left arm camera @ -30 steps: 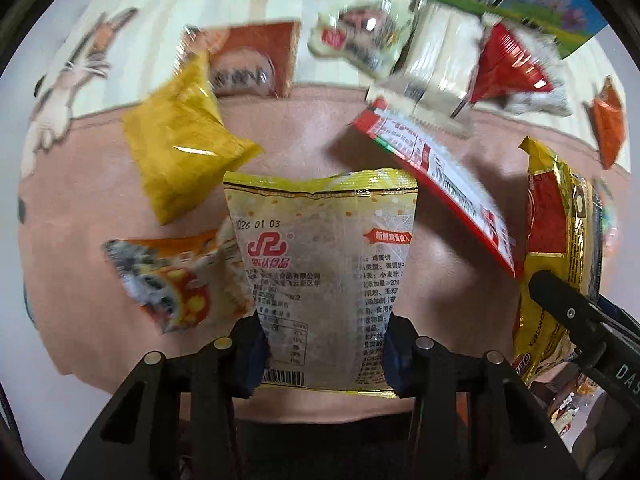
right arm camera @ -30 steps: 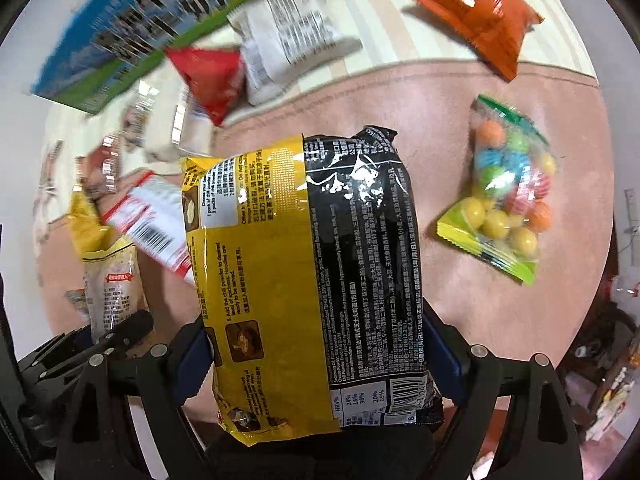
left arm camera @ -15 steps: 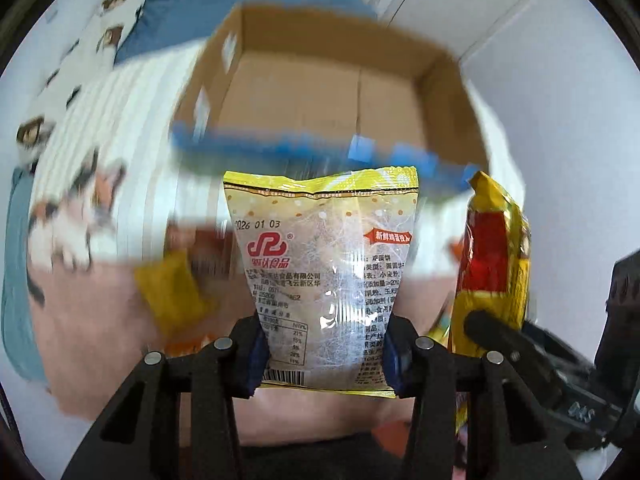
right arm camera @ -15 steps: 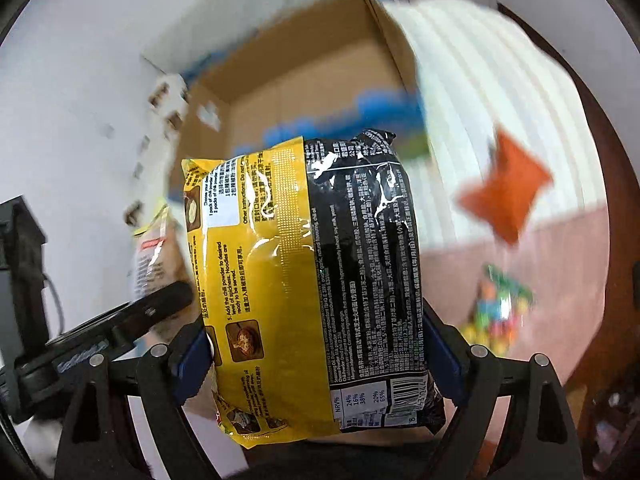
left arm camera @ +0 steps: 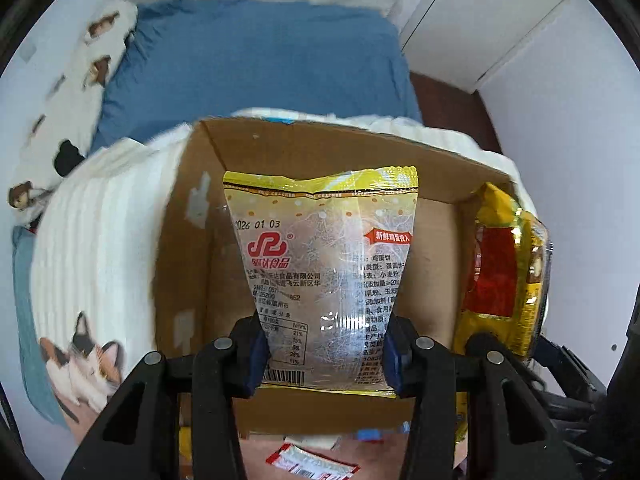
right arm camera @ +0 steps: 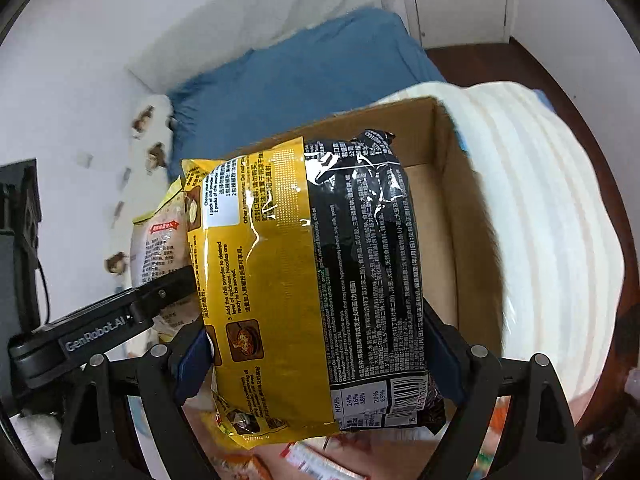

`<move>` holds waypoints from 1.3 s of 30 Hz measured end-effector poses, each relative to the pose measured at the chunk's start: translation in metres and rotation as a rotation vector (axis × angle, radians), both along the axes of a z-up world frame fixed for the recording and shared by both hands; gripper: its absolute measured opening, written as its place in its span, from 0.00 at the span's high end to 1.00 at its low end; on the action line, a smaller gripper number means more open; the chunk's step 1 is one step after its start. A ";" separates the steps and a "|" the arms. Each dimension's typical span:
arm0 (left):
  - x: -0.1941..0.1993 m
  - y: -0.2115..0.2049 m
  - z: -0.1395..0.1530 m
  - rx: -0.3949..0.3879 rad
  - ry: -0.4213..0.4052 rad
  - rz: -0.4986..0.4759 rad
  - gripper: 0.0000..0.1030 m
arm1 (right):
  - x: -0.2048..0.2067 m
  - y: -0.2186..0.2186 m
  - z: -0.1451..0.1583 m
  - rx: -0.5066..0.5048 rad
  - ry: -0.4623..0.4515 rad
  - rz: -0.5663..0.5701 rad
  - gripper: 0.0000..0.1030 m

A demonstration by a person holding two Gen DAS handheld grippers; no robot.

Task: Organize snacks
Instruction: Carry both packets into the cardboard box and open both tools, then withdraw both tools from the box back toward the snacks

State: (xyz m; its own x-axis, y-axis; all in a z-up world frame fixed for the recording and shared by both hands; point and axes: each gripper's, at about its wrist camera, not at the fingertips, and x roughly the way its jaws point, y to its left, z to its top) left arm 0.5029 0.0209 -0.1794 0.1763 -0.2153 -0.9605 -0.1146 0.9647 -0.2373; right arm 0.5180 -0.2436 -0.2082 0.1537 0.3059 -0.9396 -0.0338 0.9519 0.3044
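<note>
Blue bed sheet point(left arm camera: 256, 64) fills the background; a white striped blanket point(left arm camera: 100, 232) lies over it, cat print at its lower left corner.

Open cardboard box point(left arm camera: 192, 264) sits on the blanket, mouth toward both cameras.

Right gripper point(right arm camera: 320, 364): fingers spread wide, blue pads pressing both sides of the yellow-and-black noodle pack point(right arm camera: 304, 280). Pack held upright in front of the box opening, covering most of it in the right wrist view.

Left gripper point(left arm camera: 324, 352): fingers closer together, pinching the lower part of the clear cracker bag point(left arm camera: 324, 264) with yellow top seal. Bag stands upright, also before the box opening, just left of the noodle pack.

Red-and-white wrapper point(left arm camera: 312, 466) lies on the pink surface below the box.
</note>
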 end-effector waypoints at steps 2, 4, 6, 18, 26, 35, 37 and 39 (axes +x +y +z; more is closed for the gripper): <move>0.017 0.001 -0.018 -0.012 0.049 0.001 0.58 | 0.016 0.011 -0.020 -0.031 0.030 0.007 0.11; 0.029 0.002 -0.036 -0.017 0.086 0.009 0.58 | 0.027 0.018 -0.040 -0.059 0.065 0.017 0.11; 0.041 0.001 -0.051 -0.005 0.114 0.011 0.58 | 0.039 0.024 -0.059 -0.087 0.098 0.026 0.11; 0.064 -0.015 -0.087 0.040 0.211 -0.012 0.57 | 0.068 0.030 -0.122 -0.182 0.176 0.037 0.11; 0.067 -0.016 -0.076 0.076 0.180 -0.006 0.05 | 0.080 0.036 -0.132 -0.229 0.192 0.089 0.04; 0.030 -0.001 -0.041 0.059 0.072 0.009 0.04 | 0.044 0.028 -0.085 -0.203 0.100 0.103 0.03; 0.018 0.002 -0.030 0.076 0.028 0.009 0.04 | 0.034 0.026 -0.073 -0.203 0.069 0.098 0.03; 0.004 0.004 -0.017 0.090 -0.013 0.010 0.04 | 0.023 0.024 -0.058 -0.212 0.030 0.099 0.03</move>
State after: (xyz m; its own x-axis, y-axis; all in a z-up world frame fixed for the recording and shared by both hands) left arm 0.5066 0.0253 -0.1963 0.1902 -0.1267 -0.9735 -0.1220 0.9809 -0.1515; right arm 0.5407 -0.2197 -0.2666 0.1034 0.1137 -0.9881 -0.1237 0.9872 0.1007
